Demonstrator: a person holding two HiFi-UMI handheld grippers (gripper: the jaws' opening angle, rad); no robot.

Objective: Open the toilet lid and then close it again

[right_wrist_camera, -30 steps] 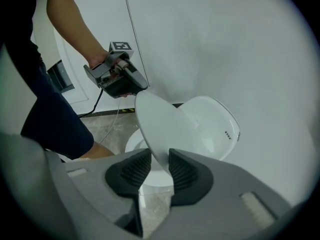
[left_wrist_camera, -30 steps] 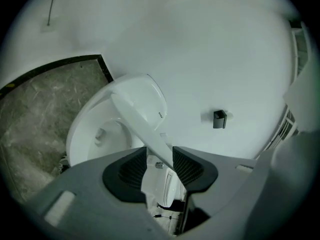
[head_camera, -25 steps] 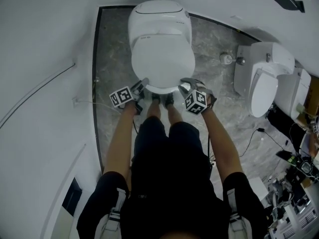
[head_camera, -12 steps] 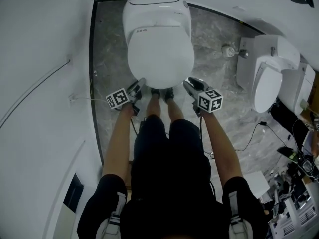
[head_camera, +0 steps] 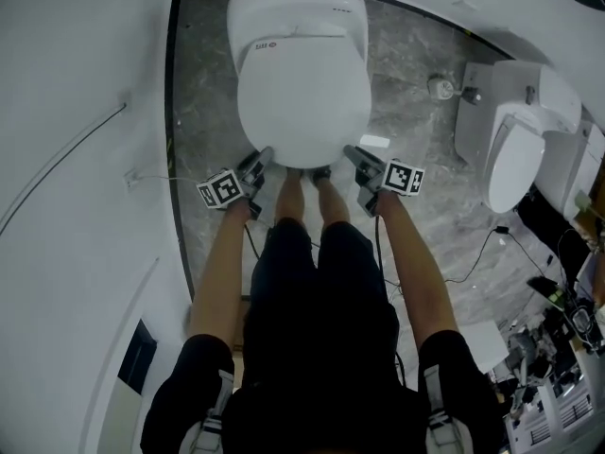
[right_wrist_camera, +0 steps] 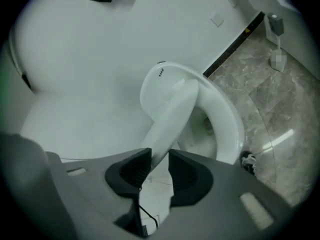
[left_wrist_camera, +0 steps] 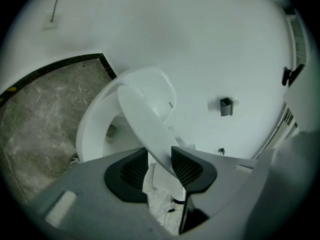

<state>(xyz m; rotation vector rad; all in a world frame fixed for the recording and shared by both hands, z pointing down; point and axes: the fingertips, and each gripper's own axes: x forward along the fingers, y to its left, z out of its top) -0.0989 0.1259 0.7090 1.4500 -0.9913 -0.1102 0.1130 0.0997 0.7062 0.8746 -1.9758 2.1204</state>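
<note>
Jaws of the left gripper [left_wrist_camera: 159, 165] are standing at a narrow gap and are pinching the front rim of the toilet lid [left_wrist_camera: 145, 116]. The pad on its right is lying flat against the rim; contact at the other pad appears likely but is not fully clear. Jaws of the right gripper [right_wrist_camera: 159, 168] have just been closing and are clamping the same rim, which is filling the slit between the pads. The toilet lid is tilting up off the seat [left_wrist_camera: 89, 129], with the bowl opening [right_wrist_camera: 207, 126] showing beneath it in both gripper views. In the head view the grippers are sitting at seven and five o'clock of the lid, their marker cubes [head_camera: 218, 190] facing up. The toilet [head_camera: 301, 8] is standing at twelve o'clock from the person's legs [head_camera: 286, 201], on the marble floor [head_camera: 203, 83]. A second toilet [head_camera: 515, 159] is standing at three o'clock, well apart.
</note>
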